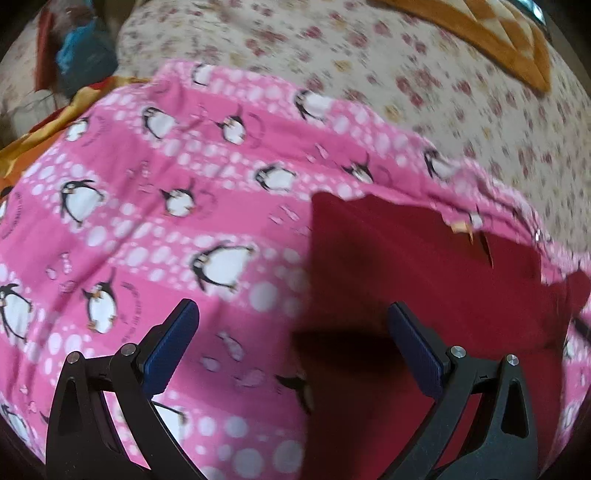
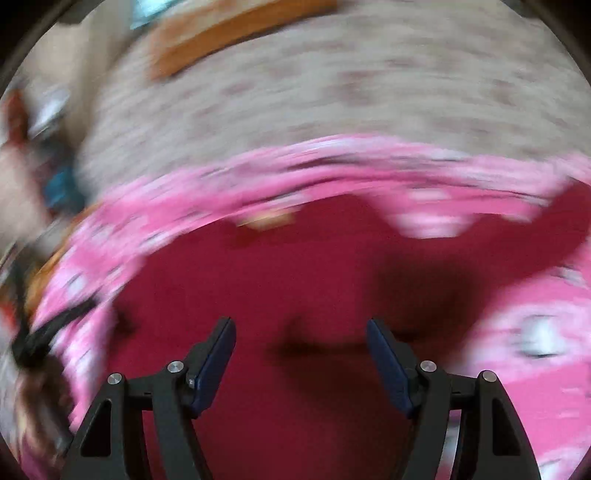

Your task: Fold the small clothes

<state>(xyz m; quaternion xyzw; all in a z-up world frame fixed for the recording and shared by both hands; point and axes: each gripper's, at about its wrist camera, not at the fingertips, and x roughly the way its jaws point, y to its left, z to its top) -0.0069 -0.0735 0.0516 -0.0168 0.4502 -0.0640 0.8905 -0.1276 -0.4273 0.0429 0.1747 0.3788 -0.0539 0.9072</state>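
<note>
1. A dark red garment (image 1: 424,280) is seen lying flat on a pink penguin-print cloth (image 1: 155,206); it occupies the lower right of the left wrist view and the centre of the right wrist view (image 2: 295,280).
2. A straight left edge and a squared upper-left corner of the red garment are shown in the left wrist view. A small pale tag or label (image 1: 461,227) is noted at its upper edge.
3. The pink cloth (image 2: 535,332) is seen surrounding the red garment on the far side and on both flanks in the right wrist view, which is heavily motion-blurred.
4. The left gripper (image 1: 293,332) is held above the fabric with its jaws spread wide; nothing is held between the blue pads (image 1: 173,347). One finger is placed over the pink cloth, the other over the red garment.
5. The right gripper (image 2: 301,350) is also spread wide and empty, with both fingers over the red garment. Contact with the fabric cannot be judged.
6. A beige floral bedsheet (image 1: 406,66) is seen beneath and beyond the pink cloth.
7. An orange patterned cloth (image 1: 491,33) is noted at the far edge of the bedsheet.
</note>
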